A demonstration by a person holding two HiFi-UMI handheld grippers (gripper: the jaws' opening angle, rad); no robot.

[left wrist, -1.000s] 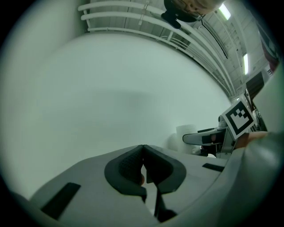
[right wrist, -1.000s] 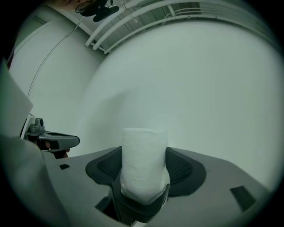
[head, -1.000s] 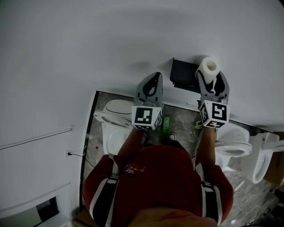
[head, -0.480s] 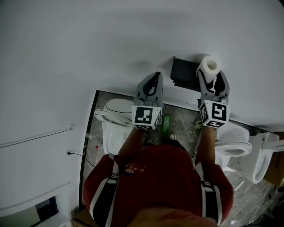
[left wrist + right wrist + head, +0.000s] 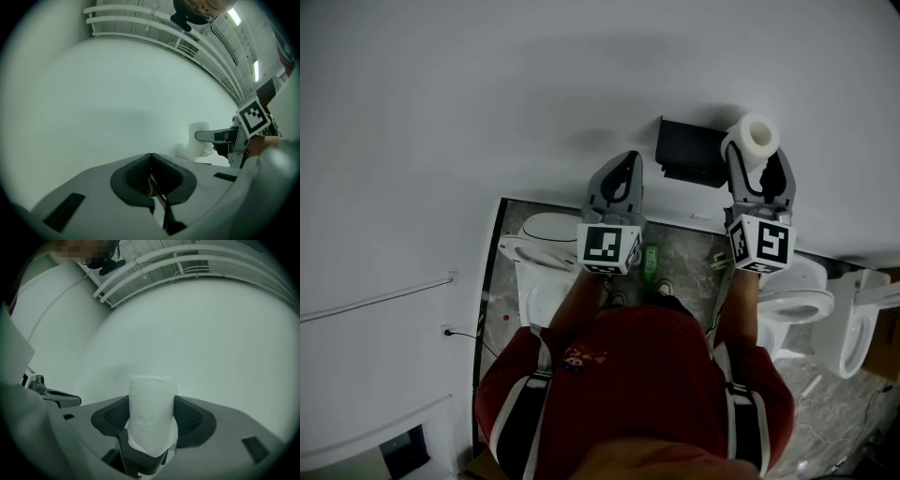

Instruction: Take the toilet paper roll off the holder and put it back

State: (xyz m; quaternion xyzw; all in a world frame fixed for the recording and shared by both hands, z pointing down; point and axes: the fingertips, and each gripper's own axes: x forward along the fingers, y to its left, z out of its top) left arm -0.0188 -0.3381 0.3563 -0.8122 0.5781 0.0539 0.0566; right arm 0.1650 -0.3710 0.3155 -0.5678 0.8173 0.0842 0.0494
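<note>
Your right gripper (image 5: 757, 156) clasps the toilet paper roll (image 5: 755, 137) clear of the black holder (image 5: 689, 153), just to its right, your left gripper (image 5: 628, 164) closed and empty, so next you likely guide the roll back onto the holder.

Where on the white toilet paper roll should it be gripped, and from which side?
Grip the white toilet paper roll across its curved outer wall, approaching from the person's side. The right gripper does so now, fingers on opposite sides. The round wall gives two opposing faces and leaves the core hole free for the black wall holder.
</note>
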